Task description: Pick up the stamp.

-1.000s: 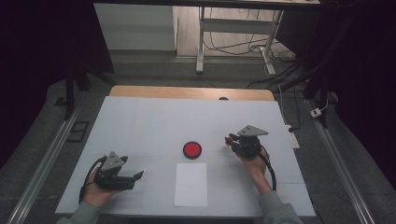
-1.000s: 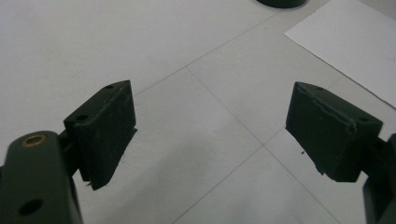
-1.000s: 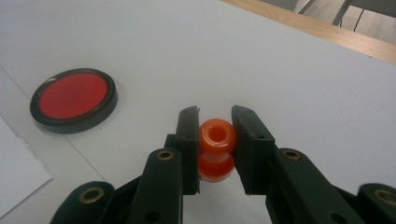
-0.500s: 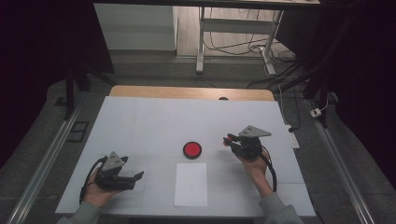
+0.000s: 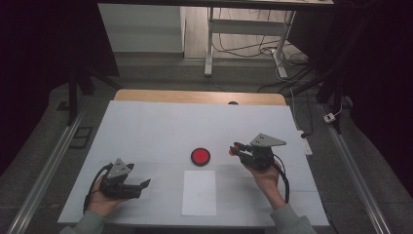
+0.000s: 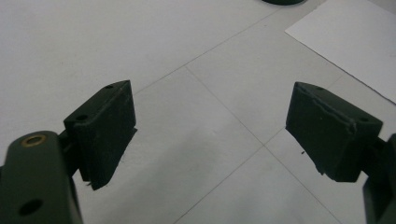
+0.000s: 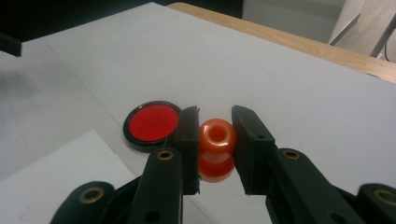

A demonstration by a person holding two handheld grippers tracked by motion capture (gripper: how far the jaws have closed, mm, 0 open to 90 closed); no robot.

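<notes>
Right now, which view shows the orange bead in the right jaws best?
The right gripper view: the orange bead sits close up, clamped between the right gripper's jaws, its hole facing up. The high view gives a small reddish speck at the jaw tips. The left gripper view looks at bare table.

An orange glossy bead with a round through-hole facing up is clamped between the right gripper pads, raised above the table, just beside the red disc.
</notes>
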